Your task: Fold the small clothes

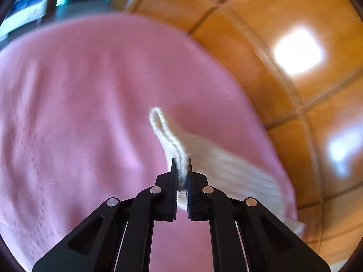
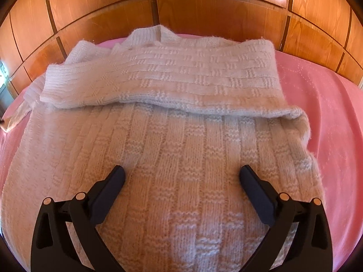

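Observation:
A small white knitted sweater [image 2: 177, 140] lies on a pink bedspread [image 2: 329, 117]. One sleeve is folded across its upper part. My right gripper [image 2: 181, 176] stands wide open just above the sweater's body, with nothing pinched between its fingers. In the left wrist view my left gripper [image 1: 181, 165] is shut on a folded edge of the white sweater [image 1: 226, 165], lifted over the pink bedspread [image 1: 79, 113]. A loop of knit sticks up past the fingertips, and the rest trails off to the right. That view is blurred.
A glossy wooden panelled headboard or wall [image 2: 204, 11] rises right behind the bed, also visible on the right of the left wrist view as wood panels [image 1: 283, 34]. Blurred blue and white objects [image 1: 34, 2] show at the far upper left.

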`<move>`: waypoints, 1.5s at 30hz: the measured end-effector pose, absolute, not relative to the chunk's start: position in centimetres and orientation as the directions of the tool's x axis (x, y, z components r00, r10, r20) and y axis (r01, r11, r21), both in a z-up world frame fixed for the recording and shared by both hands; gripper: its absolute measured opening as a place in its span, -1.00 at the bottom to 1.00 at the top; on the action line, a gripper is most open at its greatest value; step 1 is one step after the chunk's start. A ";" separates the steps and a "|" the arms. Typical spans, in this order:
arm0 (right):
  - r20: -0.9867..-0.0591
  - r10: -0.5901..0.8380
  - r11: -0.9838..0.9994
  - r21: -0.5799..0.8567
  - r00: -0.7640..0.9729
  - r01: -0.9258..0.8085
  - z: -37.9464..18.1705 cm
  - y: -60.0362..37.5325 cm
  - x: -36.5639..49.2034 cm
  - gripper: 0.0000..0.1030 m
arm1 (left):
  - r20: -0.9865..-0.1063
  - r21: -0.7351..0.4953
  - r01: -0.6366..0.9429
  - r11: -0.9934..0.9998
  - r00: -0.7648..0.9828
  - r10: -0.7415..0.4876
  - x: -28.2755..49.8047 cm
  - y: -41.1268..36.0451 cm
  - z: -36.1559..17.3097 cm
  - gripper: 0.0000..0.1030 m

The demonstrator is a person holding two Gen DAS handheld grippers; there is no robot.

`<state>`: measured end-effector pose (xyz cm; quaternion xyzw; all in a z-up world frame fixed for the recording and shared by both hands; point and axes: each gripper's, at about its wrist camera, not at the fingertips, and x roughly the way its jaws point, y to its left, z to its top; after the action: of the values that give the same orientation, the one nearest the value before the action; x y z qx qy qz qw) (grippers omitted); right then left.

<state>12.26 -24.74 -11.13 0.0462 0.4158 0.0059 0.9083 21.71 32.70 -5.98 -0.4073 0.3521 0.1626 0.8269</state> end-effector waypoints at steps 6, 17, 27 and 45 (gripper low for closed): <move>-0.748 0.053 0.995 0.097 0.661 0.029 -11.0 -25.0 11.3 0.96 | -0.528 -0.666 -0.299 0.684 0.836 -0.148 20.9 27.0 3.4 -0.91; -0.730 0.082 0.990 0.135 0.679 0.026 -10.7 -25.6 10.6 0.96 | -0.351 -0.689 0.151 0.709 0.786 -0.509 21.5 8.4 11.2 -0.91; -0.712 0.131 0.980 0.197 0.690 0.018 -10.3 -26.4 9.8 0.94 | -0.621 -0.594 0.190 0.782 0.509 -0.596 24.2 -6.9 -1.0 -0.82; -0.721 0.286 0.929 0.371 0.631 0.003 -7.6 -22.9 14.4 -0.85 | -0.738 -0.503 -0.062 0.862 0.550 -0.391 16.6 6.1 -9.8 -0.14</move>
<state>14.43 -22.94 -7.58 0.1711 0.4221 0.0795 0.8867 16.57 6.14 -9.81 -0.2442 0.4643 -0.0973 0.8457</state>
